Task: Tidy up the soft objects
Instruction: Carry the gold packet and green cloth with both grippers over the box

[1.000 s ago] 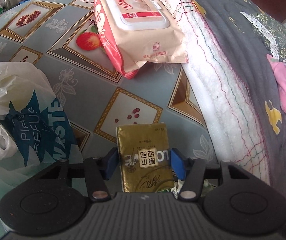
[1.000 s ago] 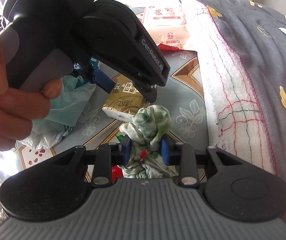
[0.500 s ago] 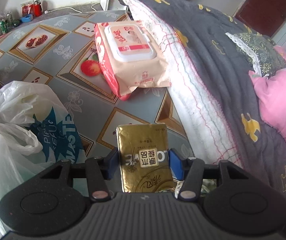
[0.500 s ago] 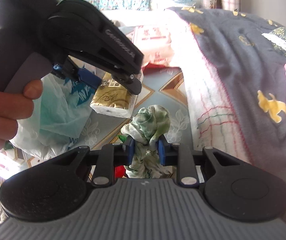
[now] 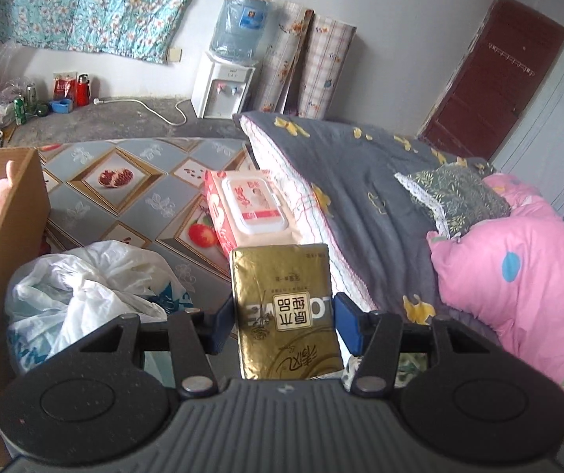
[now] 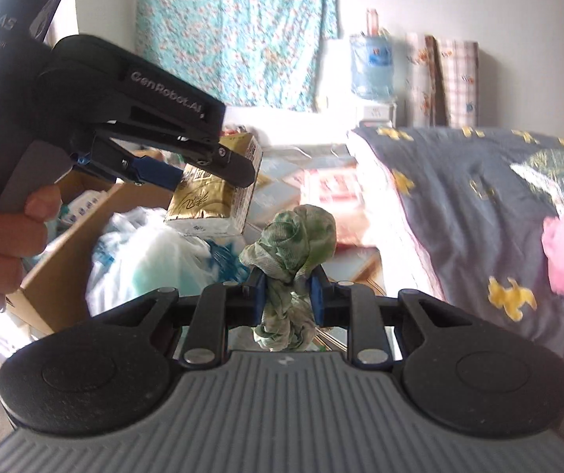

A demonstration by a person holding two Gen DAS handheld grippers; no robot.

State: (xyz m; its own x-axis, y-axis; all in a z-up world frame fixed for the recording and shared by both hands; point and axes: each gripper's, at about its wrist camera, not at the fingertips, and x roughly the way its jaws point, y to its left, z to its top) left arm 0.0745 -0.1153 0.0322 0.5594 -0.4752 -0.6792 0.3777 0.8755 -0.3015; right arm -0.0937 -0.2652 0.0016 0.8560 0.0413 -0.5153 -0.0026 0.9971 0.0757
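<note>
Left gripper (image 5: 283, 317): jaws clamped on a gold foil-wrapped tissue pack (image 5: 285, 307), aloft beside the open brown cardboard box (image 5: 13, 213). Right gripper (image 6: 287, 295): jaws, just closing, squeeze a crumpled green cloth (image 6: 293, 244). Neither is boxed yet; pink wet-wipe packet (image 5: 252, 209) remains on the bed.

Left gripper (image 5: 283, 317): blue pads pressed on both sides of a gold tissue pack (image 5: 285, 309), held upright.
Wipes pack (image 5: 252, 209): flat on the patterned mat (image 5: 132, 197), just beside the grey quilt (image 5: 364, 205).
Plastic bag (image 5: 84, 287): crumpled, left of the gripper, against a cardboard box (image 5: 10, 216).
Pink bedding (image 5: 526, 276): on the quilt, right.
Water dispenser (image 5: 226, 79): against the far wall.
</note>
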